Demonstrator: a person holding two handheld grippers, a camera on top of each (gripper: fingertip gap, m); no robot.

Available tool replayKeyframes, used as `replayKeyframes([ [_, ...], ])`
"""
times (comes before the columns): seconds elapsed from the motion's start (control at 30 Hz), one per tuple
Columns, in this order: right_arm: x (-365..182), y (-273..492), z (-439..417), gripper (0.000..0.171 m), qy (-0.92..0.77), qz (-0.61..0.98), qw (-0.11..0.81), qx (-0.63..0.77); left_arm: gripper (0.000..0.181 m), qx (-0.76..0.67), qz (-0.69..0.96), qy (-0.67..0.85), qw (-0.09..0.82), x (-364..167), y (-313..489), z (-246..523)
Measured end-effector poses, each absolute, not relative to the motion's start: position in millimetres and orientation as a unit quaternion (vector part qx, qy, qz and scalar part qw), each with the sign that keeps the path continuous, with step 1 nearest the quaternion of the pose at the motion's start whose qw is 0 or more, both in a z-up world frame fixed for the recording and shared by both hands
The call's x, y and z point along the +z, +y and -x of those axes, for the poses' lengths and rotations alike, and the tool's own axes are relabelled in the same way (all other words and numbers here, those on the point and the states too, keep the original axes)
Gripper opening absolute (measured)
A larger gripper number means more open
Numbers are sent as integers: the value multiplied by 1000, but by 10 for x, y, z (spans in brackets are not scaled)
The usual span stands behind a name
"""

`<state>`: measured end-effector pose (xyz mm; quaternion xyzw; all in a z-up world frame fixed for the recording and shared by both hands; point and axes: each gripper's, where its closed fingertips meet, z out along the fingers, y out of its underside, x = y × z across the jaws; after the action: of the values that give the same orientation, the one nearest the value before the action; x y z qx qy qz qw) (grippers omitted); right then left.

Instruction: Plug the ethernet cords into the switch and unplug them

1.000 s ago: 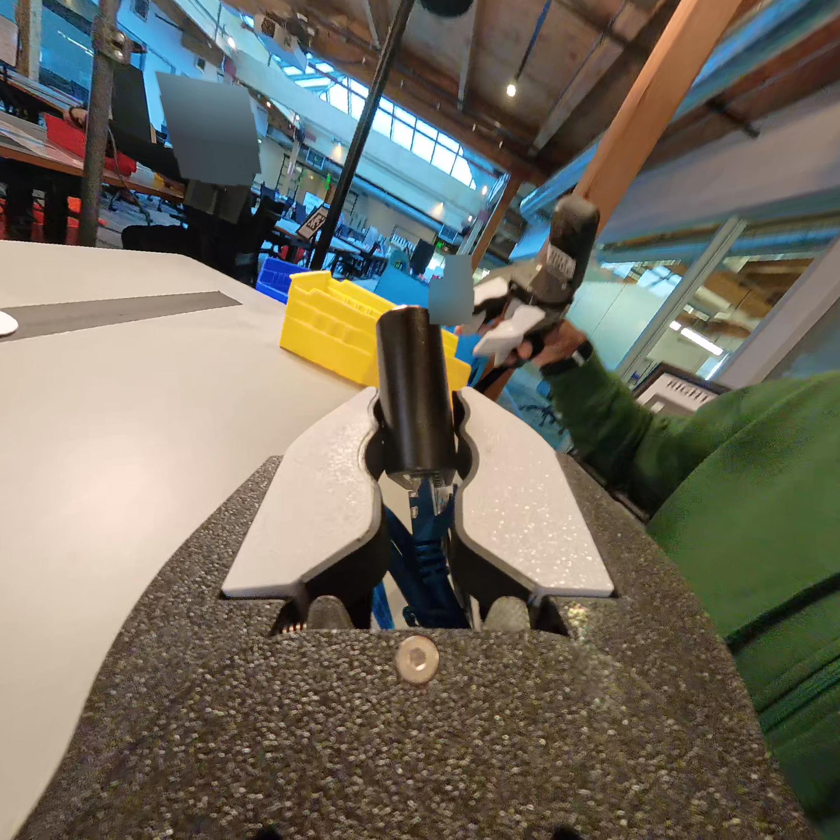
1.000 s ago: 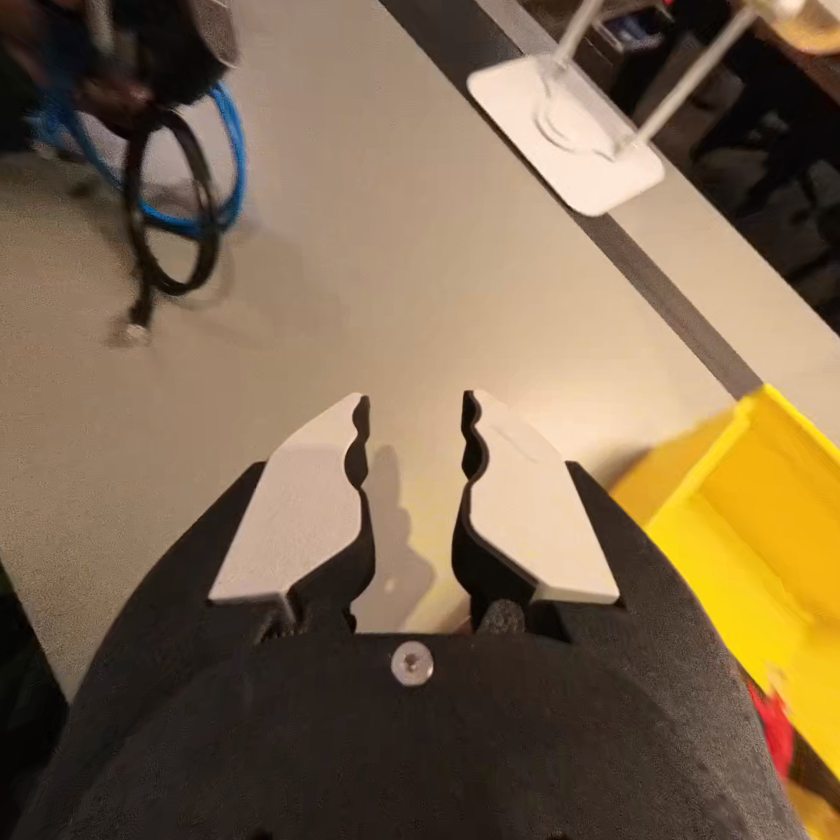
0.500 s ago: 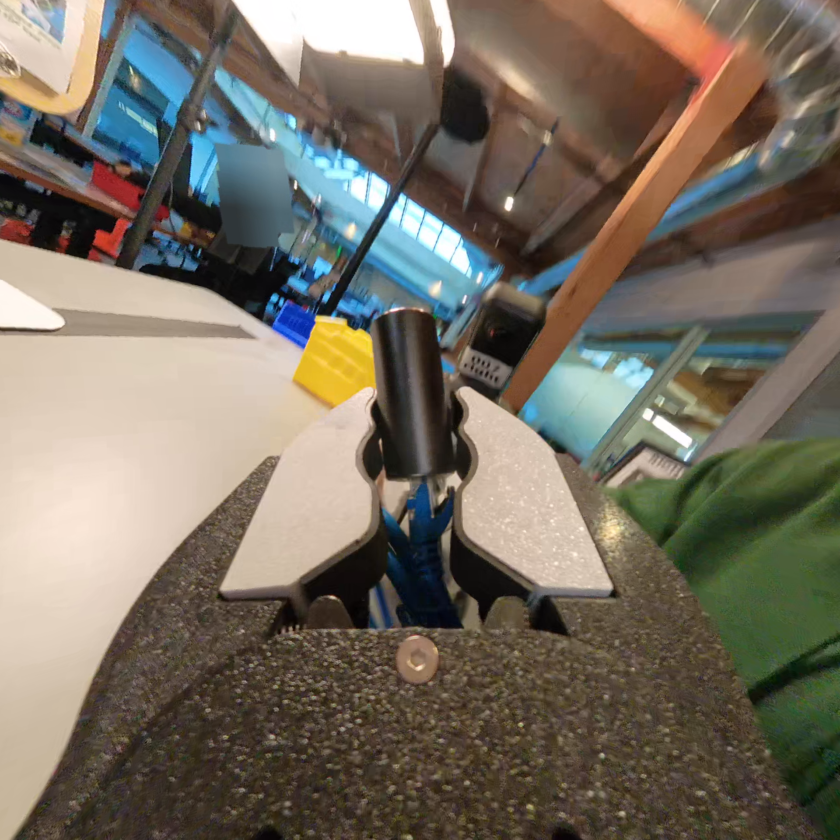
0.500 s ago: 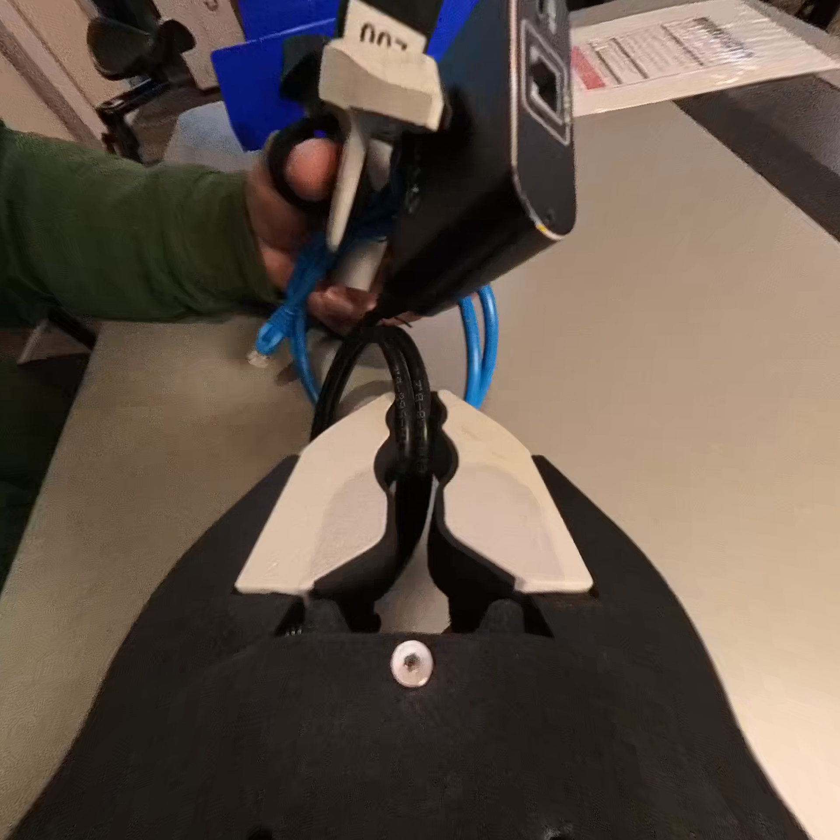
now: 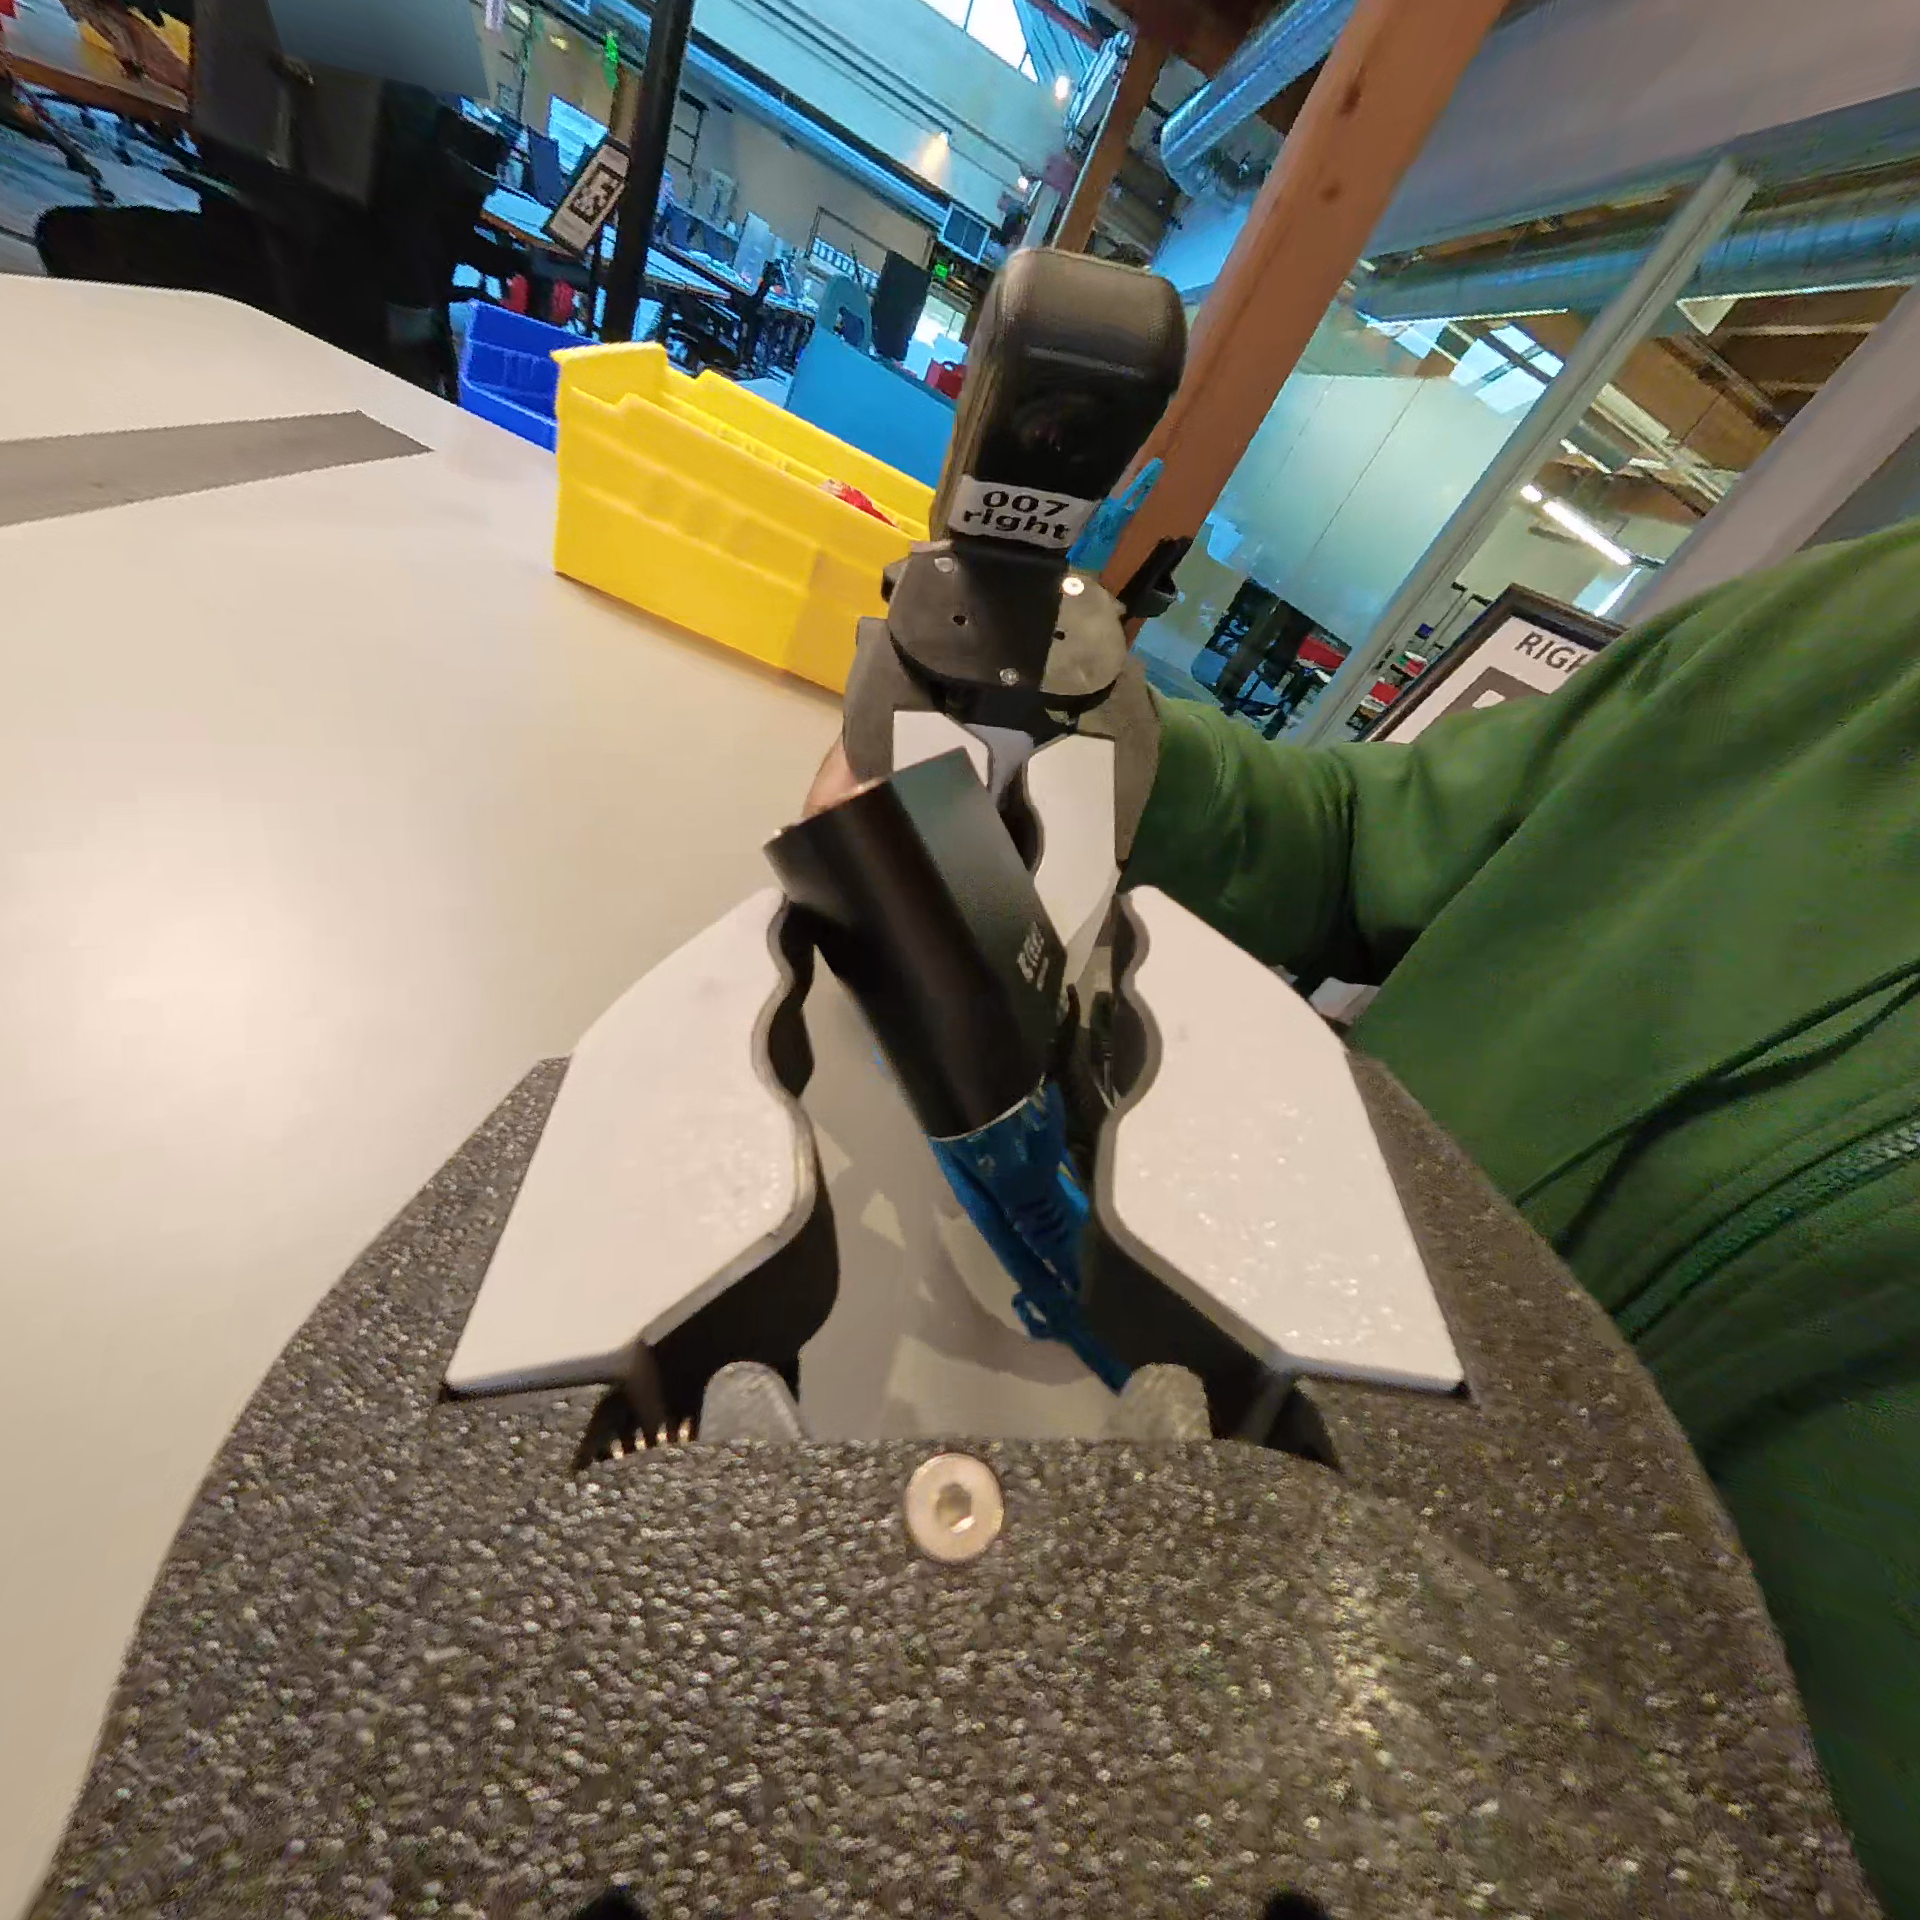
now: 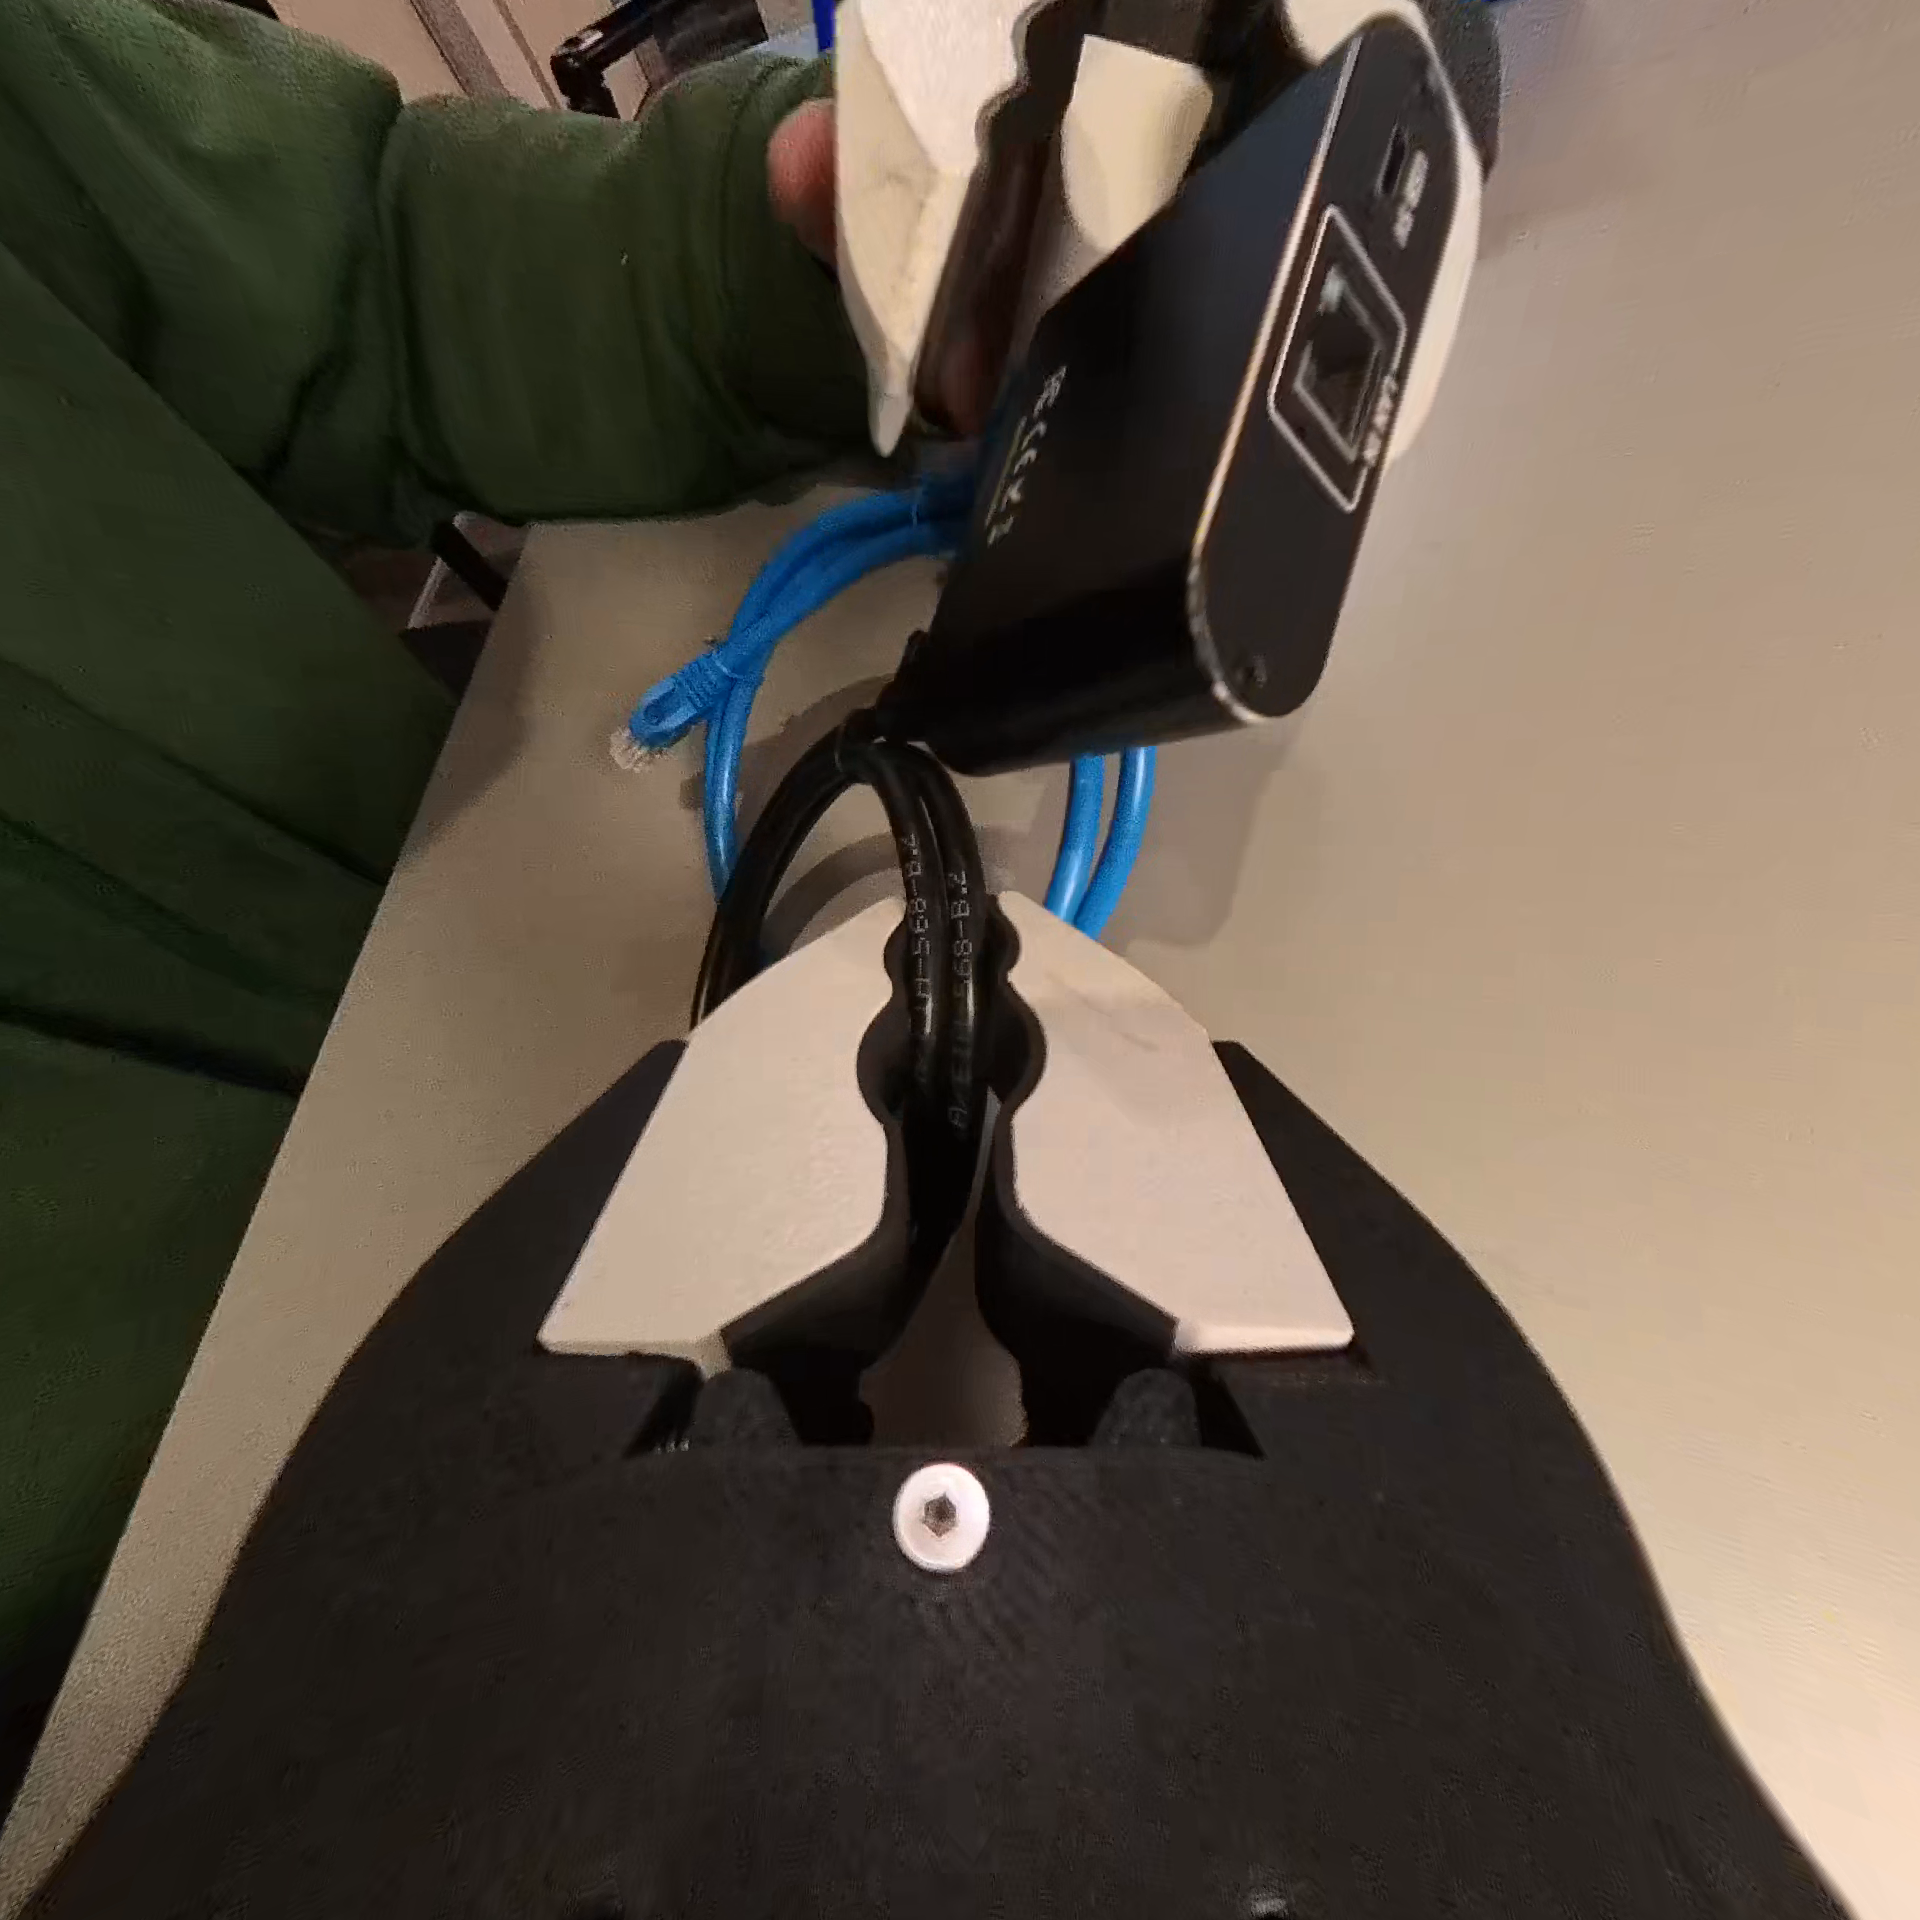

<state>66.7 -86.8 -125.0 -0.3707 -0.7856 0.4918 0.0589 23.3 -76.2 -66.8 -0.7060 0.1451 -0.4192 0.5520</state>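
Note:
The black switch hangs tilted between my left gripper's spread fingers, above the table. Blue ethernet cords are plugged into its near end. My left gripper is open, with its jaws wide around the switch. In the right wrist view the switch shows an empty port on its end face, and the left gripper's white fingers are behind it. My right gripper is shut on a doubled black cord just below the switch. The blue cords loop on the table, with one free plug.
The grey table has a yellow bin and a blue bin at its far side. A person's green sleeve fills the right. In the right wrist view the table edge runs along the left. One gripper's finger ends stand about 8 centimetres off the other's.
My left gripper's jaws have spread apart and the switch now leans to the right between them. My right gripper has stayed shut on the black cord and is closer under the switch.

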Motion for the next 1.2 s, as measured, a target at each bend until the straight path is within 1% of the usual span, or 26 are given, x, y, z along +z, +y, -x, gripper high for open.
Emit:
replayKeyframes([
  [0.1,-1266,-905,-684,9,-790,368,54,487,56,-426,713,144,538,-684,-761,-300],
  [0.3,-1254,-946,-702,9,-798,358,55,482,57,-469,735,112,477,-734,-820,-301],
  [0.47,-1239,-1080,-800,9,-819,309,53,480,56,-518,726,125,436,-739,-941,-370],
  [0.57,-1284,-1162,-829,9,-829,295,45,473,52,-533,724,155,409,-800,-1022,-497],
  [0.63,-1293,-1180,-832,10,-831,292,45,471,36,-527,736,173,388,-887,-1062,-556],
  [0.73,-1307,-1108,-791,12,-827,312,63,464,33,-521,742,175,384,-925,-1072,-528],
  [0.8,-1282,-980,-712,13,-810,346,87,466,31,-513,742,155,403,-912,-1001,-439],
  [0.87,-1219,-753,-595,19,-779,402,125,464,30,-503,735,127,437,-860,-901,-323],
  [0.93,-1041,-526,-532,25,-740,441,165,480,29,-479,723,115,484,-782,-817,-204],
  [1.03,-684,-275,-520,26,-699,458,246,492,29,-425,693,105,573,-573,-723,-43],
  [1.13,-424,-315,-536,25,-676,447,291,509,29,-358,675,66,642,-444,-621,128],
  [1.2,-418,-462,-524,26,-682,436,289,510,28,-329,666,38,668,-425,-572,208],
])
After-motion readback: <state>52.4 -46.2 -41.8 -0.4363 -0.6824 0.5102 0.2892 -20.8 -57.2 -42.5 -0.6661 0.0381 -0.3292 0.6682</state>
